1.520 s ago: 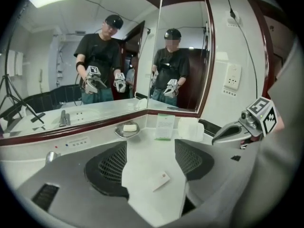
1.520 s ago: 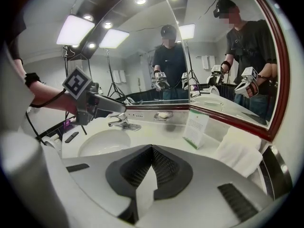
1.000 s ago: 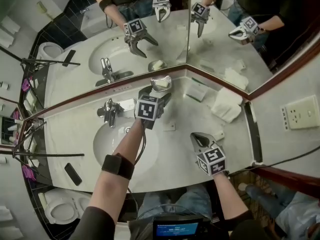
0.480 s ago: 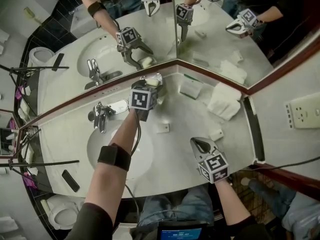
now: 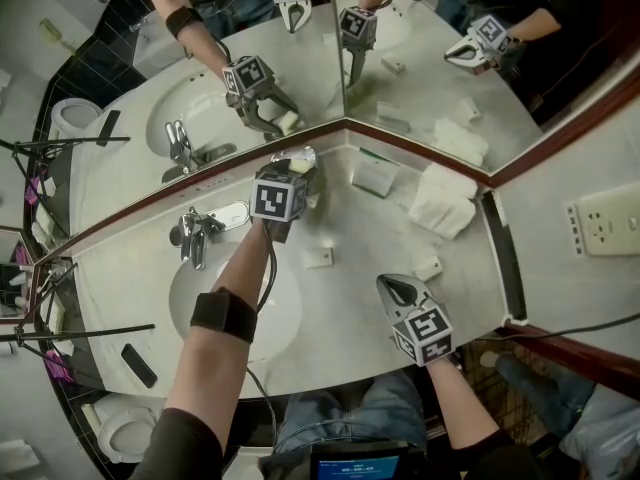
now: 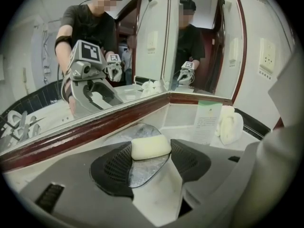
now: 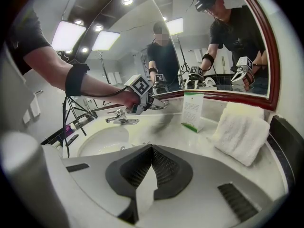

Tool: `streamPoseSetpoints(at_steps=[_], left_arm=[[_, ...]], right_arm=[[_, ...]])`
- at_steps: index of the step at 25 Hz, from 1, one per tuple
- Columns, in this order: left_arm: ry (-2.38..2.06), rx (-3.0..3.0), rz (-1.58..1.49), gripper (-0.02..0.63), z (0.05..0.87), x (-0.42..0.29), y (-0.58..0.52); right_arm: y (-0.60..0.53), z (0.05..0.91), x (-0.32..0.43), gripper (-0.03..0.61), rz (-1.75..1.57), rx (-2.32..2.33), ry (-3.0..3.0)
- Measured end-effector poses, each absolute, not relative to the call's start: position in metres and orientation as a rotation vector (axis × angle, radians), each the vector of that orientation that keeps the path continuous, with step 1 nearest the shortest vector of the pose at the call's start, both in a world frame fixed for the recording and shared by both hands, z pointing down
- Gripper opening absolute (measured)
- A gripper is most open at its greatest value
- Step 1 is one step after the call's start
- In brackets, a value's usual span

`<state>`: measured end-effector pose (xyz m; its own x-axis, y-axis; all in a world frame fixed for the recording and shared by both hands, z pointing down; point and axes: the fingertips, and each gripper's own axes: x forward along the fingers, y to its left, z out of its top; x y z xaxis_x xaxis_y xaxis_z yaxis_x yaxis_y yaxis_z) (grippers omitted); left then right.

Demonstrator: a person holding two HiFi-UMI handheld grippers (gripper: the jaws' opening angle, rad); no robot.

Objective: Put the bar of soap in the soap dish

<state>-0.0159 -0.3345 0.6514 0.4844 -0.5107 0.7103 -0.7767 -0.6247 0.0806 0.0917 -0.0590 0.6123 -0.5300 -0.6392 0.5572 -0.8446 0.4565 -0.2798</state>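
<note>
The bar of soap lies on the soap dish, crosswise between the fingers of the left gripper. The jaws have just been closing, and their pads now meet both ends of the bar. The right gripper is well apart from the soap, above the counter, with its jaws fully together and empty. A towel lies ahead to its right.

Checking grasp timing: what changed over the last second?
The left tongs moved in over the corner dish and have just been closing, now gripping the soap lying on it. The right tongs stayed shut and still; the soap remains on the dish.
</note>
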Motion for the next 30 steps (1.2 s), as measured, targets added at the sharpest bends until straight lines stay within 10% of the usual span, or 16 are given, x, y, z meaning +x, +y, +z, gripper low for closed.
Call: streamPoseSetpoints(at_steps=[30], left_arm=[[-0.812, 2.520, 0.887, 0.253, 0.579, 0.040, -0.097]], right_arm=[[-0.023, 0.564, 0.104, 0.018, 0.719, 1.252, -2.296]])
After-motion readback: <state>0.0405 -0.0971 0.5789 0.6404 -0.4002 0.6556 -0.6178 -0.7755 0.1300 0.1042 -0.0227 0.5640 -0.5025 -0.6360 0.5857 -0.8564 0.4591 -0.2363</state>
